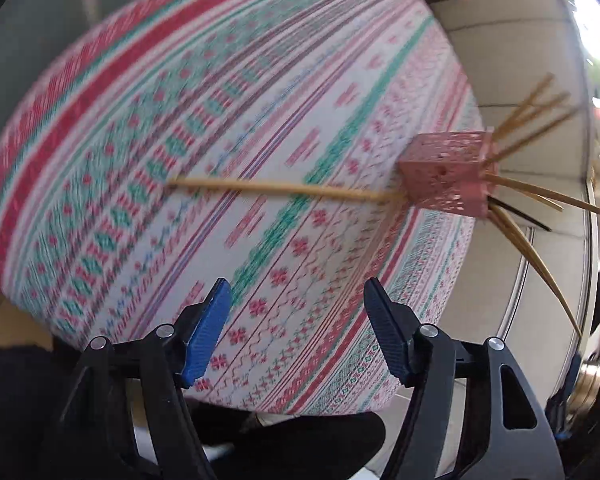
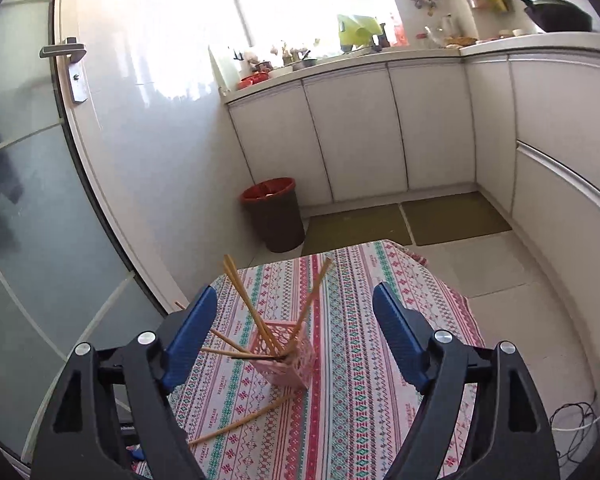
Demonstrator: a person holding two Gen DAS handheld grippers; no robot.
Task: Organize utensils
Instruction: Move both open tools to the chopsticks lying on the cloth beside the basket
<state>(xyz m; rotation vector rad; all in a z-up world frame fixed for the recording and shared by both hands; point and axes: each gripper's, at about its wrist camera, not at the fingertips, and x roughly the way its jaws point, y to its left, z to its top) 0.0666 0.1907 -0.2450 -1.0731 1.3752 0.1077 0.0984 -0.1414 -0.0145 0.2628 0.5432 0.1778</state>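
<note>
A: Left wrist view. The left gripper (image 1: 298,330) is standing wide with nothing between its blue pads, hovering over the red-and-green patterned tablecloth (image 1: 228,128). One loose bamboo chopstick (image 1: 276,189) is lying on the cloth, its end touching the pink perforated plastic holder (image 1: 446,172).

B: Right wrist view. The right gripper (image 2: 294,338) is also gaping wide, gripping nothing. The holder (image 2: 286,354) is standing upright between its fingers, with bundled bamboo chopsticks (image 2: 244,298) leaning out of it.

The left gripper (image 1: 298,332) and right gripper (image 2: 294,338) both stand with jaws wide apart, blue pads at ten and two o'clock, nothing between them.
</note>
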